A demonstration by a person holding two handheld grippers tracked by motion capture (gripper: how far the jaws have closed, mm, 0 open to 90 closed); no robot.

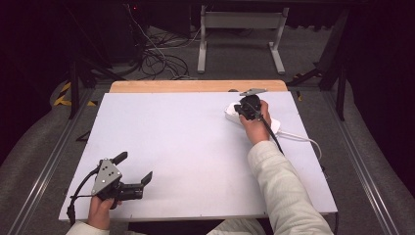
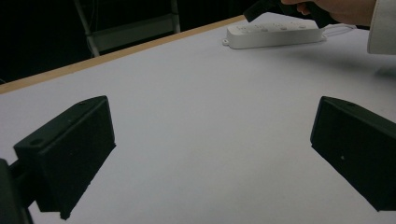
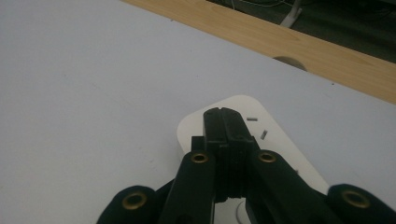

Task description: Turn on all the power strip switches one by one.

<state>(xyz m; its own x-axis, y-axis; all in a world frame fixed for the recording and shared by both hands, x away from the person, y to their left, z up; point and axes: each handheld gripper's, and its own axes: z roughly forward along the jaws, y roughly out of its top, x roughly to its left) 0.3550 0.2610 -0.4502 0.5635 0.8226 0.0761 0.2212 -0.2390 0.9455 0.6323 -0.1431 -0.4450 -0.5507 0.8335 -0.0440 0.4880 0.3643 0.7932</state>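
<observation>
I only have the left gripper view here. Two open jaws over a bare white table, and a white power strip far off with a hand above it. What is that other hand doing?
Observer: It holds the right gripper over the near end of the power strip, at the table's far right.
Operator: Are its jaws open?
Observer: No, the right gripper view shows them pressed together with nothing between, tips above the strip's top face.
Operator: Is the strip plugged in anywhere?
Observer: The high view shows its white cable running off toward the table's right edge; where it ends I cannot tell.
</observation>
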